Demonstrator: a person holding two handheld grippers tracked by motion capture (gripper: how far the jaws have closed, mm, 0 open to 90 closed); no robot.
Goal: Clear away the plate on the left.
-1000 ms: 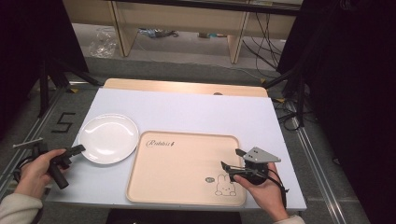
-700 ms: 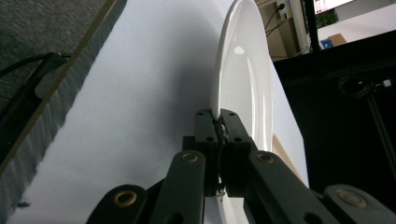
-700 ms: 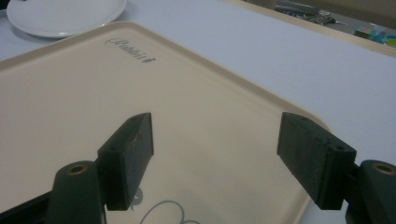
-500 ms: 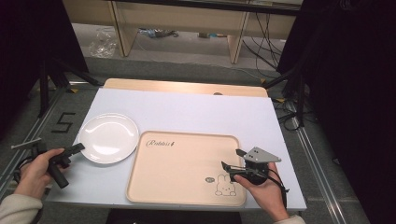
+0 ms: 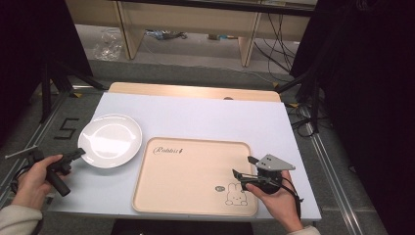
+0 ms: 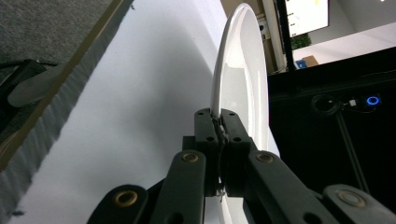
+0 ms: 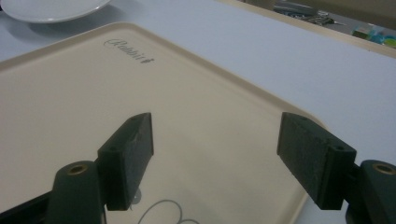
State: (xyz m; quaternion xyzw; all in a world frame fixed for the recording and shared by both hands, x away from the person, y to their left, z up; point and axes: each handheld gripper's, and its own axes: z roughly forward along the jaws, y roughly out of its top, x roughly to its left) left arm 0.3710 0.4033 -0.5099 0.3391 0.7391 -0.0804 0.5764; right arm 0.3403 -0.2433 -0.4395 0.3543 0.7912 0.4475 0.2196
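White plate [image 5: 110, 139] lies on the table's [image 5: 195, 117] left side, just beside the beige tray [image 5: 193, 176]. Left gripper [image 6: 219, 122] is clamped on its near rim. Right gripper [image 5: 243, 167] hovers over the tray's right part, jaws wide, empty; the plate lies well to its left.

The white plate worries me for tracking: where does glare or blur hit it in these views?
High view: the white plate shows a bright sheen across its middle, rim still crisp. Left gripper view: edge-on in the left tool, its face glossy with reflections, jaws sharp. Right gripper view: its rim is soft at the top edge; the right tool looks slightly blurred.
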